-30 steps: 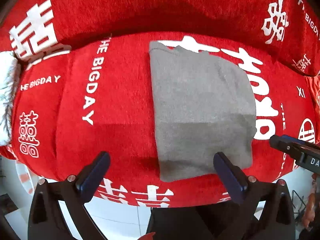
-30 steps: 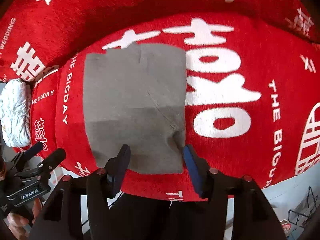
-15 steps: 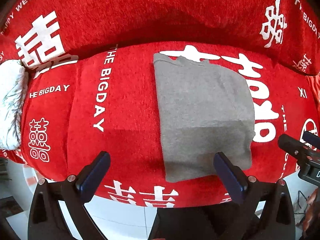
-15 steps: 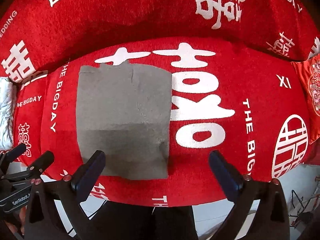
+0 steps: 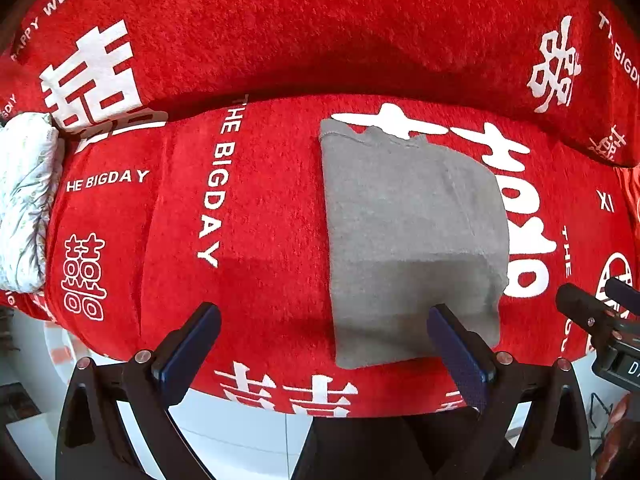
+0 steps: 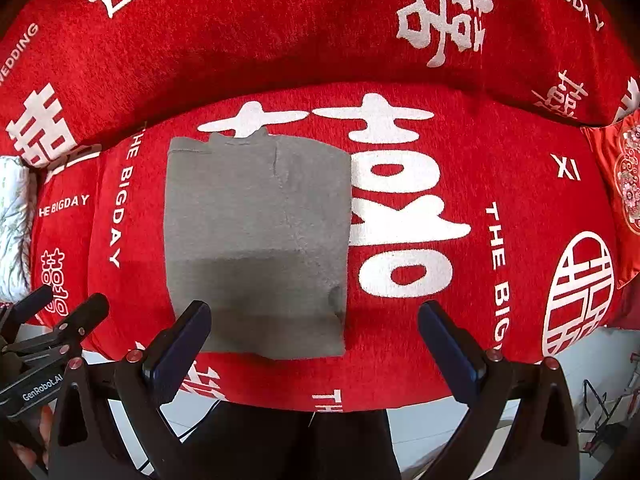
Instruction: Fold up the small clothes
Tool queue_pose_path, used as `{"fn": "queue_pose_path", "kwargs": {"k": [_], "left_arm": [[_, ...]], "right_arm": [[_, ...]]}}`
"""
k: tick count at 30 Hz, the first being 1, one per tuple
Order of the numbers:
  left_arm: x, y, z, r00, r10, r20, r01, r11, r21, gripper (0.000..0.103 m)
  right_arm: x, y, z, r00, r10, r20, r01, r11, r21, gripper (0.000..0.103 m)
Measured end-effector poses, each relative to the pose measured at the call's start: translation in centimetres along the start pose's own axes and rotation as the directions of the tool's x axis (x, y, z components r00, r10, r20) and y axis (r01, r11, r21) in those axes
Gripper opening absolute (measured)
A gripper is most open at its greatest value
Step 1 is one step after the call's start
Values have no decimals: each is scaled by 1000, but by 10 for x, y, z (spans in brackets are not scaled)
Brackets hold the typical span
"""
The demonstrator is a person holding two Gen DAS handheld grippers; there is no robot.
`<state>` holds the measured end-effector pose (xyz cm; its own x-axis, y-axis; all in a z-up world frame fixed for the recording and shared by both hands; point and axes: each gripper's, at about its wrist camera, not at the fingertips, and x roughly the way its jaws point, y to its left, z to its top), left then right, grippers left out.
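- both grippers have lifted off the grey cloth [image 6: 256,240] since a second ago: the seat looks smaller and more of the backrest shows in each wrist view.
- right gripper [image 6: 314,332] had its jaws narrow around the cloth's near right corner back then; now they stand spread wide, nothing between the pads, the left pad over the cloth's near edge and the right pad over bare red cover.
- left gripper [image 5: 324,340] is spread wide too, as before, and holds nothing; its right pad sits over the cloth's near right part, its left pad over bare cover.
- the cloth lies flat as a neat rectangle in the middle of the seat, over the big white characters, untouched by either claw. a seam or layer edge runs down it, and an uneven edge shows at the far side.
- judged from that, the fold looks done or nearly so: at most a last halving or a tidy of the small pucker at the near right corner is left.
- surface: a sofa under a red cover [image 5: 260,208] printed with white characters and "the big day"; shadow falls across the near half.
- a white patterned bundle [image 5: 24,200] lies at the seat's left end, a red embroidered cushion [image 6: 624,184] at the right.
- pale floor shows below the seat front.
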<state>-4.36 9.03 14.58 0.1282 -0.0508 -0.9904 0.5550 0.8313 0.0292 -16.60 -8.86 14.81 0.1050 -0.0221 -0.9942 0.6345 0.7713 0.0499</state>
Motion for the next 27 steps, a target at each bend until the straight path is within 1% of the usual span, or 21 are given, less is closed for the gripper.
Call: {"fn": "queue_pose_path", "kwargs": {"k": [27], "left_arm": [[-6,1,-4,1000,16,19,-16,1000,10,103]], "right_arm": [[-4,-1,-2,1000,-6,11,6,1000,6,103]]}}
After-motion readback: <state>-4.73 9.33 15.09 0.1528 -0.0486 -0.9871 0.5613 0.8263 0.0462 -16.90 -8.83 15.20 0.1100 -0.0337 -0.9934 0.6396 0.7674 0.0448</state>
